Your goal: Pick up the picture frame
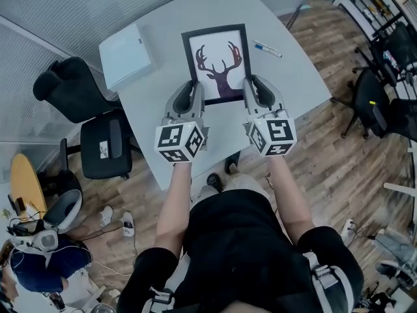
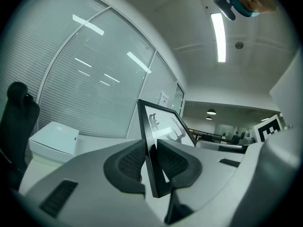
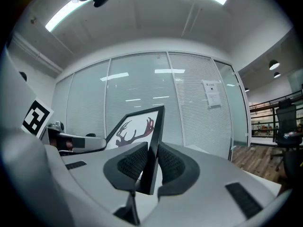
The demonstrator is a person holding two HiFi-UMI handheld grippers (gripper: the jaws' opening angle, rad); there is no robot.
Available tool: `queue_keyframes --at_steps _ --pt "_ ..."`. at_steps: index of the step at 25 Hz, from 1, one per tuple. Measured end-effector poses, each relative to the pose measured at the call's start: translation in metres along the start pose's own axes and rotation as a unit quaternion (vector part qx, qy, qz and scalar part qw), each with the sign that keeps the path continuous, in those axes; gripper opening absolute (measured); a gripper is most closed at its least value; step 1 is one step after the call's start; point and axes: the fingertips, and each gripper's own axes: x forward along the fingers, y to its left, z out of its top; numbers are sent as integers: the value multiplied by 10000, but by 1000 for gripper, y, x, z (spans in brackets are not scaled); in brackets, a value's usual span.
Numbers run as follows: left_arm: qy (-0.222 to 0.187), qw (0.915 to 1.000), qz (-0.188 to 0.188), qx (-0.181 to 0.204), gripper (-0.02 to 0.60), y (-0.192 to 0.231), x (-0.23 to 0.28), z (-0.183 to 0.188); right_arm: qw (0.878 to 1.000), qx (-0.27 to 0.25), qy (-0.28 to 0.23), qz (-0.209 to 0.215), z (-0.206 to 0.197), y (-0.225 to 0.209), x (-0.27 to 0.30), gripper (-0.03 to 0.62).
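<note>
A black picture frame with a dark deer-head print is held over the grey table, gripped at its two near corners. My left gripper is shut on its left edge; in the left gripper view the black frame edge stands squeezed between both pads. My right gripper is shut on the right edge, and the right gripper view shows the frame edge clamped between its pads, with the deer print rising beyond. The frame's near edge is hidden behind the grippers in the head view.
A white box lies at the table's left corner, also visible as the white box in the left gripper view. A pen lies right of the frame. Black office chairs stand left of the table, more chairs at right.
</note>
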Motion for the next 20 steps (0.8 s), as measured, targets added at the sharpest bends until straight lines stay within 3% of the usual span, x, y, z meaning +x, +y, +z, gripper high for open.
queue_keyframes --at_steps 10,20 --pt "-249 9995 -172 60 87 -5 -93 5 9995 -196 -260 15 5 66 -65 84" --pt "-594 9979 -207 172 87 -14 -120 41 9975 -337 -599 162 41 89 -83 84"
